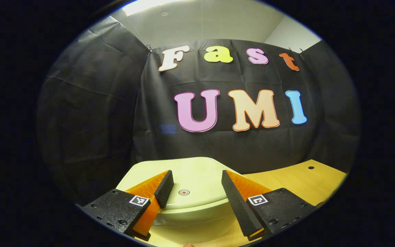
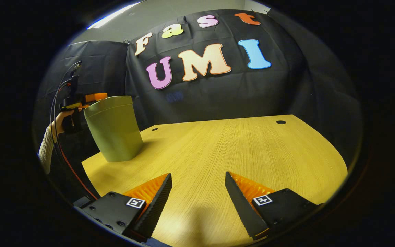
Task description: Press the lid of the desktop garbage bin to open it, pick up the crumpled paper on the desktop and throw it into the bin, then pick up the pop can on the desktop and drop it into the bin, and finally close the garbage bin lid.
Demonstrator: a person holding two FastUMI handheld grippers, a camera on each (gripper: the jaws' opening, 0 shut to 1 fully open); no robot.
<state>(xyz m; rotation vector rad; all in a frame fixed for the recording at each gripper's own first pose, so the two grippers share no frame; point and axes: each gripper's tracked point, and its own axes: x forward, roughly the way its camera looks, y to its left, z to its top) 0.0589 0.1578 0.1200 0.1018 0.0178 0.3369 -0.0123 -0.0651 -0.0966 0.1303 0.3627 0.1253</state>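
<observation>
The garbage bin's lid [image 1: 187,185] sits low in the centre of the left gripper view, pale green and closed, with a small round press mark [image 1: 183,192] on top. That mark lies directly ahead of and between the fingers of the left gripper [image 1: 194,187], whose jaws stand wide apart with nothing held; whether a finger touches the lid I cannot tell. A press here would call for a short drop straight onto the mark, so this hand is plainly the nearer one.

In the right gripper view the bin [image 2: 114,132] stands upright at the left of the frame on the far left corner of the wooden desk [image 2: 238,151], its wall tapering downward. What it contains is hidden by the closed lid. A hand in a knit sleeve [image 2: 57,126] holds the other gripper at its rim.

The right gripper [image 2: 198,197], bottom centre, is spread wide and empty over bare desktop, well apart from the bin.
</observation>
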